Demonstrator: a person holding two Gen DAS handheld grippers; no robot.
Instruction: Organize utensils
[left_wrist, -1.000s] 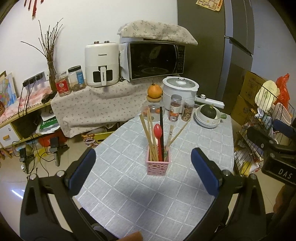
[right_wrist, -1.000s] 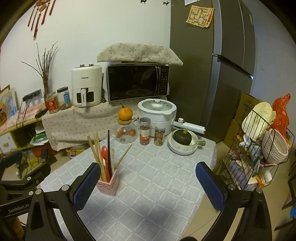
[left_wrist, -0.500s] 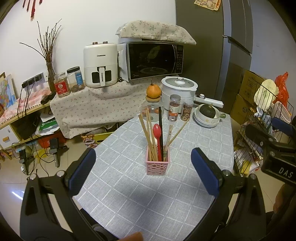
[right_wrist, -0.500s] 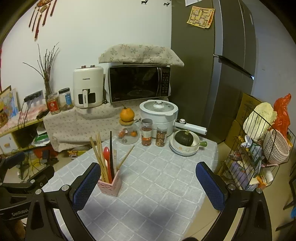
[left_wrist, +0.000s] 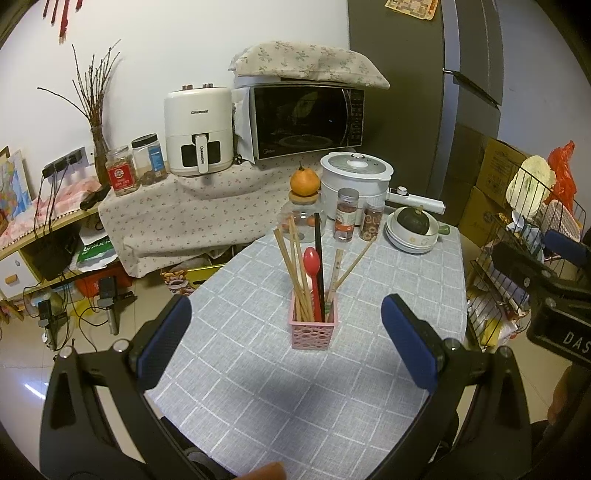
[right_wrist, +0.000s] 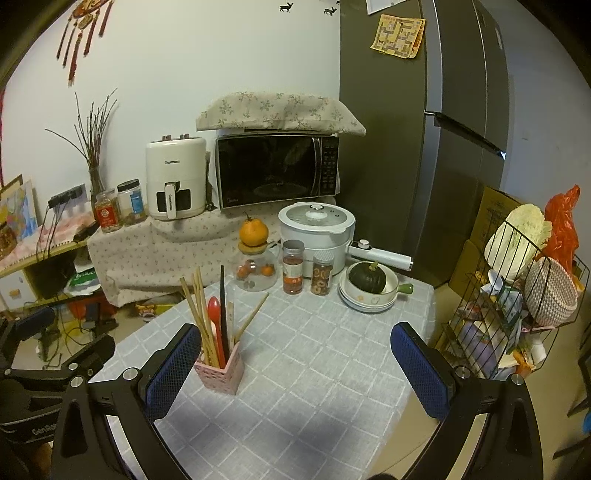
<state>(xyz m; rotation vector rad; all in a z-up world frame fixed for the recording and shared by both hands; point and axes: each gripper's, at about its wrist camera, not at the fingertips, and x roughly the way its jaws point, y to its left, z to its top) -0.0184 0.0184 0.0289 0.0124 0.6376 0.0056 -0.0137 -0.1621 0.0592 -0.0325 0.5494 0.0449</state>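
Note:
A pink perforated holder (left_wrist: 314, 330) (right_wrist: 220, 376) stands on the grey checked tablecloth (left_wrist: 280, 398). Wooden chopsticks (left_wrist: 291, 273), a black chopstick (left_wrist: 319, 266) and a red spoon (left_wrist: 312, 264) stick up out of it. My left gripper (left_wrist: 288, 343) is open, held back from the holder, which shows between its blue pads. My right gripper (right_wrist: 295, 373) is open too, with the holder just inside its left pad (right_wrist: 173, 373). Neither holds anything. Each gripper shows at the edge of the other's view.
At the table's far end stand a glass jar topped with an orange (left_wrist: 304, 203), two spice jars (left_wrist: 347, 214), a white cooker (left_wrist: 354, 177) and stacked bowls with a dark squash (left_wrist: 412, 229). A wire rack (right_wrist: 517, 314) stands right of the table.
Both cameras have drifted slightly; the holder sits a little lower and closer in the right wrist view. The grippers stay open and nothing on the table has moved.

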